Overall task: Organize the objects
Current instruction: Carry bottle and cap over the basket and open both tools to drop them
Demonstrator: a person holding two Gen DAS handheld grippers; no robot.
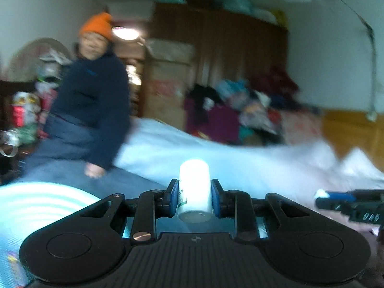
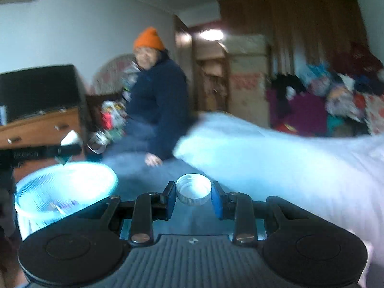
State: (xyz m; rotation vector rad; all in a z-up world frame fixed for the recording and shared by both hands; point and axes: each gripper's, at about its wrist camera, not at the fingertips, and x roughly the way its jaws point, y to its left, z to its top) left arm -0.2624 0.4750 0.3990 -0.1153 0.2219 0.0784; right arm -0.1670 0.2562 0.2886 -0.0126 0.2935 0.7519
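Both low, bedward; blurred person [image 1: 88, 100] shared.

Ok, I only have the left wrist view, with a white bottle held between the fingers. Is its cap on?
Observer: Can't tell from the bottle, but the right gripper holds a white cap, open side up.
Operator: What's that pale blue thing at my lower left?
Observer: A round basket, with a few small items inside.
Operator: Anything past the basket?
Observer: A wooden dresser with drawers, a dark screen on top.
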